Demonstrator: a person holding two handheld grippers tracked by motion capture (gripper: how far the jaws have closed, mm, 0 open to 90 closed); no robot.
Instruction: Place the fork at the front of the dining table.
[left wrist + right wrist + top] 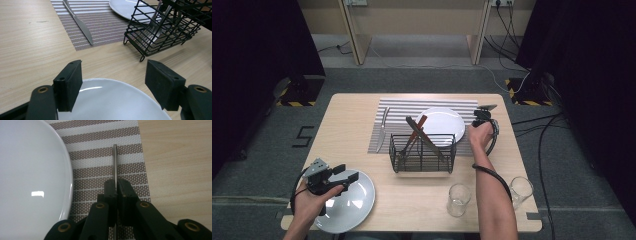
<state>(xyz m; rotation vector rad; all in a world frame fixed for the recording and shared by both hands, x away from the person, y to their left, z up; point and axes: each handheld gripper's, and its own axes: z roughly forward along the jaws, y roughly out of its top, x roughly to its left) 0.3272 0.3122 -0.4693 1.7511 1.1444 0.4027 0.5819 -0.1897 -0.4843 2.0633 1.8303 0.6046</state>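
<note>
Wooden table (357,135), light brown. Striped mat (399,107) lies on far middle. Knife (382,129) on mat's left side, white plate (447,122) on mat's right side. Black wire basket (422,155) stands at mat's near edge. Second plate (354,205) at near left corner, partly over table edge. Two glasses at near right: one upright (459,199), one tilted (521,191).
</note>
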